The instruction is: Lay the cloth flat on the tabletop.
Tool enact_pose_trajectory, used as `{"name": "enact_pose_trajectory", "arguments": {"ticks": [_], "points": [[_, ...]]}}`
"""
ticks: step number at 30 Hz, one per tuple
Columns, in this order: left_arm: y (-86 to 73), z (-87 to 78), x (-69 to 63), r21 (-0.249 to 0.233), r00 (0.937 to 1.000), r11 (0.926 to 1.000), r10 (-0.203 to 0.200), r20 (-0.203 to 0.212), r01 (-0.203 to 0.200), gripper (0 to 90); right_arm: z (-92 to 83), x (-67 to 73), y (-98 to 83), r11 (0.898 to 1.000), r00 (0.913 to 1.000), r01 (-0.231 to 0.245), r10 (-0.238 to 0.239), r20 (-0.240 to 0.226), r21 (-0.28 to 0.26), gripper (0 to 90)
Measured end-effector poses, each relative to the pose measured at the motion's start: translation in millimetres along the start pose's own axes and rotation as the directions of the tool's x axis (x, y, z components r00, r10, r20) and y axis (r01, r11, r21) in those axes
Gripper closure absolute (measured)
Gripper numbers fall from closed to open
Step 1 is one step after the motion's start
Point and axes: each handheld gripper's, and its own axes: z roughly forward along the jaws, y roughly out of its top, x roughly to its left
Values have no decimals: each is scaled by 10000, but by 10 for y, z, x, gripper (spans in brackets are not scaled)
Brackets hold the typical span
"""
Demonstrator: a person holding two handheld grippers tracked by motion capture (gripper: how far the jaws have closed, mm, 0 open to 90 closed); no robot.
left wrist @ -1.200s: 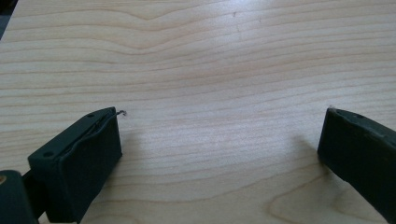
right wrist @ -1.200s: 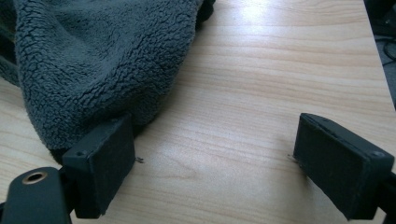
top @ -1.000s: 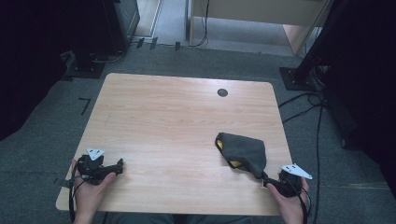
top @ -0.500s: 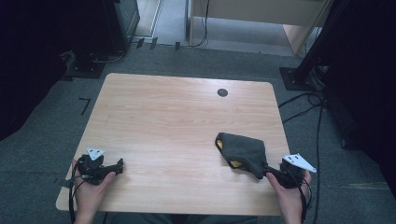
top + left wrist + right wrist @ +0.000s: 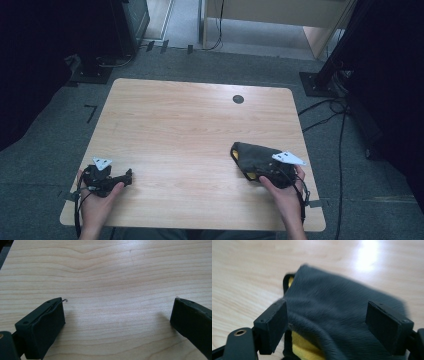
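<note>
A dark grey fabric pouch (image 5: 250, 154) with a yellow lining lies on the right part of the wooden table (image 5: 190, 125). My right gripper (image 5: 261, 172) hovers at the pouch's near end. In the right gripper view its jaws stand wide apart, open, over the grey cloth (image 5: 329, 295), with yellow lining (image 5: 304, 345) showing below; the right gripper (image 5: 327, 315) grips nothing. My left gripper (image 5: 126, 176) rests near the table's front left corner. In the left gripper view the left gripper (image 5: 117, 312) is open over bare wood.
A round black grommet (image 5: 238, 99) sits near the table's far edge. Cables (image 5: 341, 125) trail over the grey floor to the right. Dark stands and furniture surround the table at the back and sides.
My right hand has moved from the table's front right edge leftward and away from the person, onto the pouch's near end. The left hand has stayed put.
</note>
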Motion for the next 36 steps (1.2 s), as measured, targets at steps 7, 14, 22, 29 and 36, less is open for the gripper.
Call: {"name": "enact_pose_trajectory", "arguments": {"ticks": [7,14,22,29,36], "points": [[14,-11,49,193,10000,9998,-66,-46,66,0,243,93,-309,9932,9865,1102,-1140,1180,378,284],[35,-25,3,240,9999,9997,38,-100,-35,0,227,213,-303,9876,9769,1566,-1561,1460,75,761],[145,-94,-176,-110,9980,9999,106,616,-100,0,83,365,-138,9877,9861,1308,-1207,1144,-857,822],[344,-219,-440,-661,9917,9958,700,1078,-631,47,12,799,118,9785,9916,1245,-1288,-154,-1643,839],[490,-323,-764,-1241,9703,9851,1422,1957,-1193,60,32,1249,338,9556,9648,1126,-1707,-2000,-2723,823]]}}
